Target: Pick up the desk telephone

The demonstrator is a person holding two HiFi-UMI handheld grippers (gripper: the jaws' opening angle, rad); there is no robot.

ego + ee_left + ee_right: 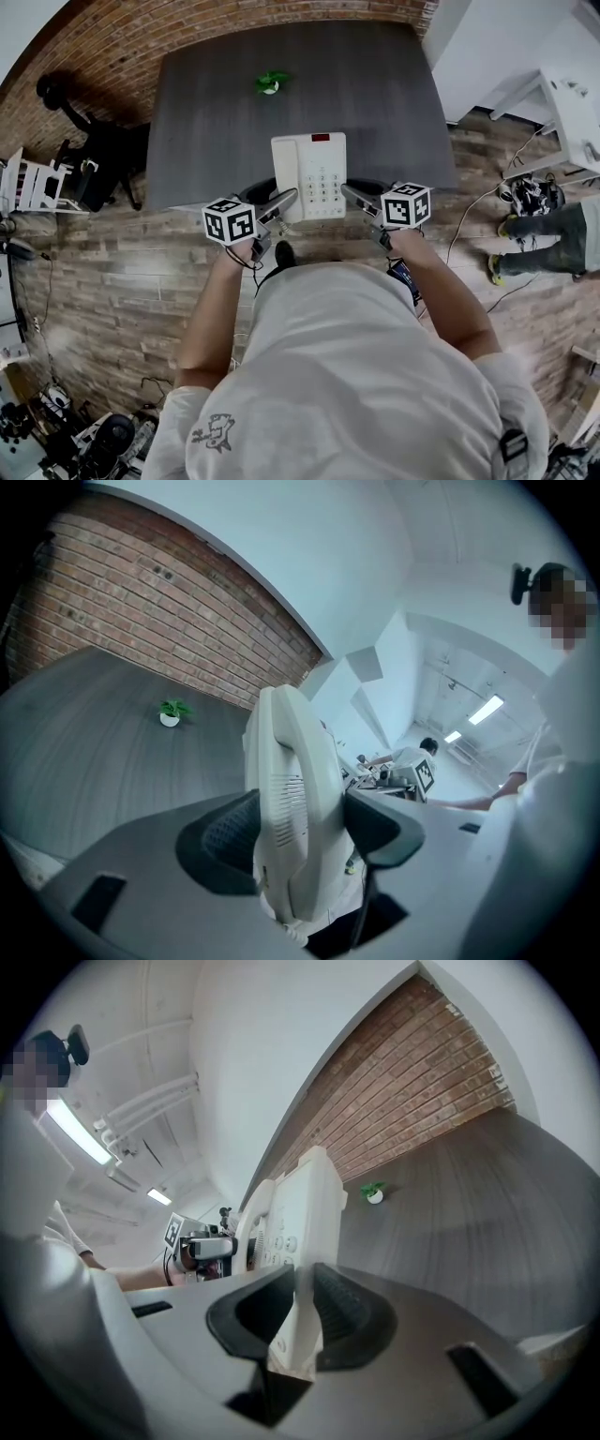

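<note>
Left of the desk telephone (309,175), what looks like a black chair (94,159) stands well apart on the wooden floor and leaves that side free. The left gripper (286,202) is clamped on the phone's left side, its 2 jaws pressed against the white handset (286,789). The telephone itself hangs between the 2 tools at the near edge of the grey table (216,103), apparently clear of the top. The right gripper (352,195) pinches the phone's right edge, with only a thin lip of the body between its pads.

The handset looks like the weak point. If it only rests in its cradle, a pull there could lift it out and leave the body swinging from the thin right-hand pinch. Smooth plastic could also slip if the 2 hands drift apart or tilt unevenly.

Beyond the telephone the tabletop lies open, with a small potted plant (271,82) far behind it. The table edge runs just beneath the phone, so a drop here could miss the top. Well to its right, cables (473,220) and a second person's legs (548,234) crowd the floor.
</note>
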